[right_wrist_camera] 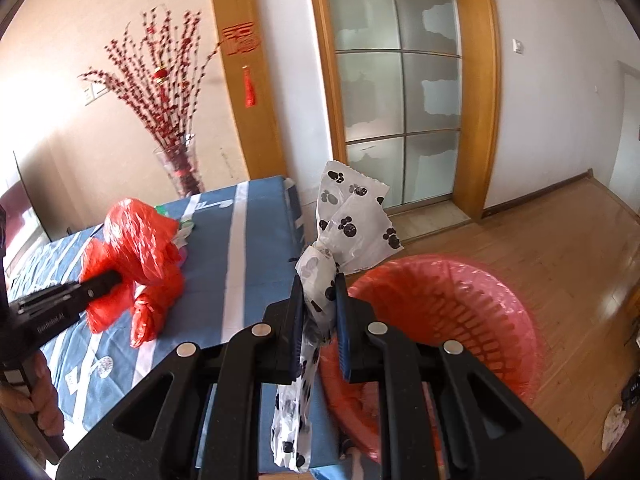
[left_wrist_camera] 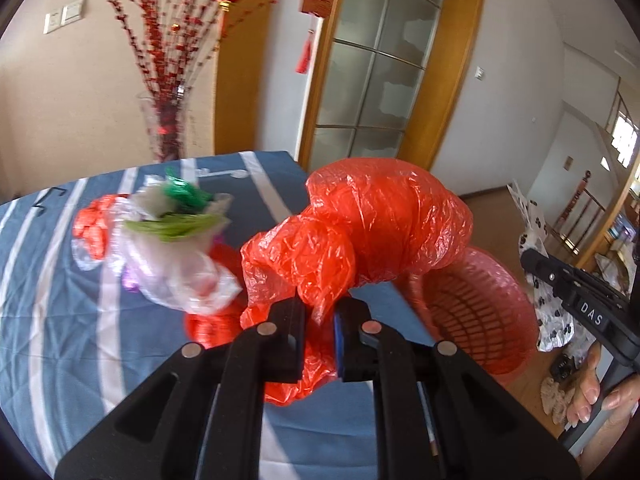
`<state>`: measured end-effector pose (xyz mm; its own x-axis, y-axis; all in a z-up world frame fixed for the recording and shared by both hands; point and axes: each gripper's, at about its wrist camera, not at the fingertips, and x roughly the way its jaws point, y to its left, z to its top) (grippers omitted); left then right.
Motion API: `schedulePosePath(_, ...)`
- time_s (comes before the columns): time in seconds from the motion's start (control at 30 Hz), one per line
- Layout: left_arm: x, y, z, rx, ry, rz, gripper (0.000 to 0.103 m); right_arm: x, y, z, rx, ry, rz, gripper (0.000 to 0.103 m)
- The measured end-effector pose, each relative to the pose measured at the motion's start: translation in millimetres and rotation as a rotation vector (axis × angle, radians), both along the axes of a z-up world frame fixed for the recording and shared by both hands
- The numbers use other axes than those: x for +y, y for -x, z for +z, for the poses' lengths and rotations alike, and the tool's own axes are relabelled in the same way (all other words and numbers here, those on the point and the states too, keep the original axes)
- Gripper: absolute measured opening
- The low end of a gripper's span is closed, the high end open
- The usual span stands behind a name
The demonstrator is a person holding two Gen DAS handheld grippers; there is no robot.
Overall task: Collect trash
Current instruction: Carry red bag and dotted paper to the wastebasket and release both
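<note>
My left gripper (left_wrist_camera: pixel 320 312) is shut on a crumpled red plastic bag (left_wrist_camera: pixel 384 224) and holds it above the blue striped table (left_wrist_camera: pixel 60 320); the bag also shows in the right wrist view (right_wrist_camera: pixel 136 240). My right gripper (right_wrist_camera: pixel 319 292) is shut on a white bag with black paw prints (right_wrist_camera: pixel 352 216), held at the table's right edge beside the pink trash basket (right_wrist_camera: pixel 500 312). The basket shows in the left wrist view (left_wrist_camera: pixel 488 300) at the right of the table. A pile of clear, white and green plastic trash (left_wrist_camera: pixel 172 232) lies on the table.
A glass vase of red branches (left_wrist_camera: pixel 164 128) stands behind the table. A wooden framed glass door (right_wrist_camera: pixel 396 92) is at the back. Wooden floor (right_wrist_camera: pixel 560 248) spreads to the right, with small items on it.
</note>
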<state>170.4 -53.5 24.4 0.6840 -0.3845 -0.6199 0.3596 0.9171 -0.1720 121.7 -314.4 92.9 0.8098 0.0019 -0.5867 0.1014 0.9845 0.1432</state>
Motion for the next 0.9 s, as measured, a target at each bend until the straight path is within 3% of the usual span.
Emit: schedulePosePath(0.9, -167.1, -16.8, -48.7, 0.133, 0.007, -0.277, 0.012, -116.2, 23.1, -29.0, 0.03, -0.066, -0.214, 0.015)
